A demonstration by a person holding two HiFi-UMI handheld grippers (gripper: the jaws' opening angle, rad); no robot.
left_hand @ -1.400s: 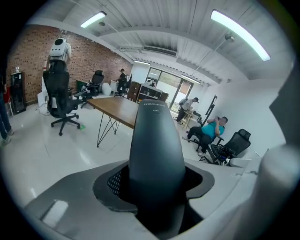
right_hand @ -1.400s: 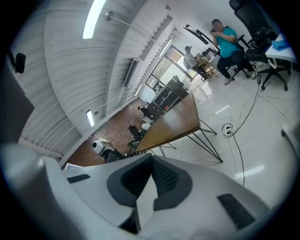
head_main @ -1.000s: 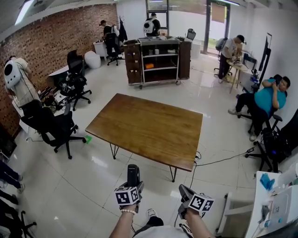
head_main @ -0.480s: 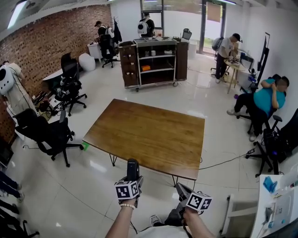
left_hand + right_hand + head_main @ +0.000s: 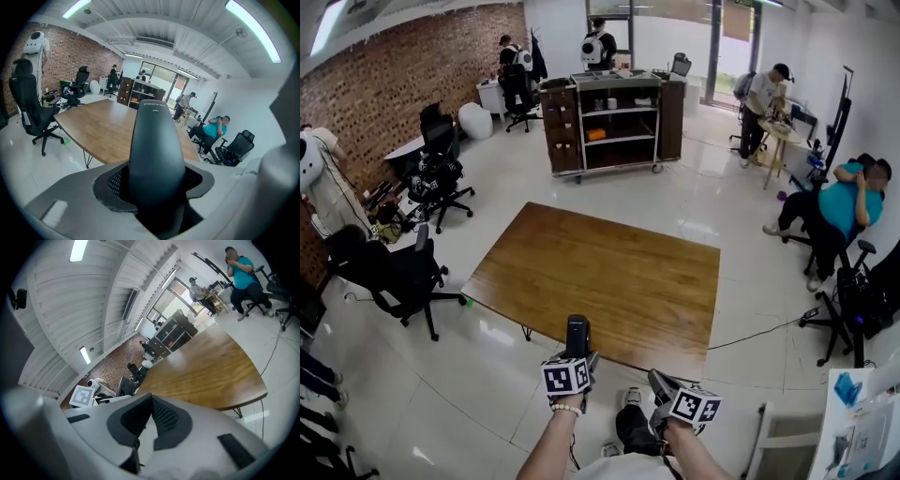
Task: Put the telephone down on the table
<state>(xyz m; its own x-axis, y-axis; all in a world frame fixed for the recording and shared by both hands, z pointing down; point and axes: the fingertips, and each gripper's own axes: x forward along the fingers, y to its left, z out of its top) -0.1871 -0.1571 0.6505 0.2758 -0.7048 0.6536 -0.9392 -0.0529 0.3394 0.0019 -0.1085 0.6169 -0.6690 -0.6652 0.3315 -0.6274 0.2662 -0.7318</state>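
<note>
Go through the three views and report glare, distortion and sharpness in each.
Head view: wide-angle bowing towards the edges, bright glare patches on the glossy floor, table sharp. Left gripper view: fisheye circle with black corners; the dark telephone fills the centre, and the ceiling light strips are blown out. Right gripper view: fisheye, strongly tilted, with a pale sheen along the table.

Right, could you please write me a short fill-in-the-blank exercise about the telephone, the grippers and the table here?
1. The left gripper is shut on a telephone whose colour is ____.
2. The right gripper has its jaws together and holds ____.
3. The table in front of the person has a top made of ____.
4. The wall on the left of the head view is built of red ____.
Missing words: black; nothing; wood; brick.
</note>
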